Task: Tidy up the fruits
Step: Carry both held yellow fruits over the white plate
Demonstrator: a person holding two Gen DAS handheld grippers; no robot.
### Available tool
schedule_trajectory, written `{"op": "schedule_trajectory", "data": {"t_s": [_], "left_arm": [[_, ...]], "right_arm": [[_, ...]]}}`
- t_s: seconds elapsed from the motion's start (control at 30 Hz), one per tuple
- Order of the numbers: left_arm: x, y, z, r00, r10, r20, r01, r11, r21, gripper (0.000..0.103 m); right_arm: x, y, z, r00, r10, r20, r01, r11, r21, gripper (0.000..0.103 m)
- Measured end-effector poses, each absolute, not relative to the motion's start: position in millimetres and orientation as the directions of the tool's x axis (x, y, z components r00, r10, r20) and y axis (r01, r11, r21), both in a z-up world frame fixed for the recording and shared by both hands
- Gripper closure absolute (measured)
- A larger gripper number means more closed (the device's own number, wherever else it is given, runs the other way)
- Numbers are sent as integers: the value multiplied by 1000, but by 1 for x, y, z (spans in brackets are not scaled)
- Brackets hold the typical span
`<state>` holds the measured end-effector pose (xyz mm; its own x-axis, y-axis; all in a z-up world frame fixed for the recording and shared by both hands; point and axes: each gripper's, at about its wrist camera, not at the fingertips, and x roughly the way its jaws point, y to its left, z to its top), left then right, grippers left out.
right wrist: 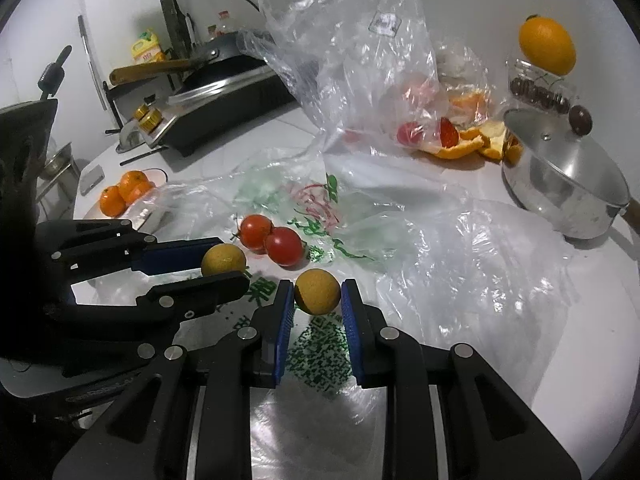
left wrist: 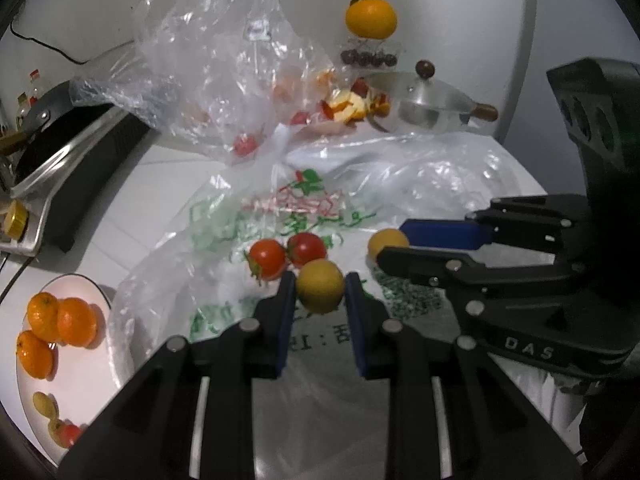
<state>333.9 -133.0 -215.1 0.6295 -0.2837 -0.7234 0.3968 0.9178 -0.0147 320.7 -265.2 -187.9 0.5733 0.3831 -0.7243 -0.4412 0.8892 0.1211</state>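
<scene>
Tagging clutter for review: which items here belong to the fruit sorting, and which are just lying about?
Job:
- left gripper shut on yellow fruit
- right gripper shut on second yellow fruit
- two red tomatoes
- plate with oranges

Lying about:
- steel pot
- orange peel
- frying pan

Two small yellow-green round fruits are each pinched between blue pads: one (left wrist: 320, 286) at lower centre of the left wrist view, the other (right wrist: 317, 291) at lower centre of the right wrist view. Two red tomatoes (left wrist: 286, 256) touch each other on the printed plastic bag (left wrist: 304, 208), just above the first fruit (one shows a green stem). Three oranges (left wrist: 52, 328) cluster at the upper edge of a white plate (left wrist: 84, 380) at lower left, with small yellowish and red pieces (left wrist: 56, 420) near its lower rim.
</scene>
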Motion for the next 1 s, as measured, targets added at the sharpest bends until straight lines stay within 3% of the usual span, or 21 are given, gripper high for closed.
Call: {"op": "schedule_trajectory", "data": {"t_s": [1.0], "left_arm": [[271,-98,-178,691,-305,-655,387,922,-21,78]], "right_arm": [[264,-237,-139,632,380,-676,-464,884,63,77]]}}
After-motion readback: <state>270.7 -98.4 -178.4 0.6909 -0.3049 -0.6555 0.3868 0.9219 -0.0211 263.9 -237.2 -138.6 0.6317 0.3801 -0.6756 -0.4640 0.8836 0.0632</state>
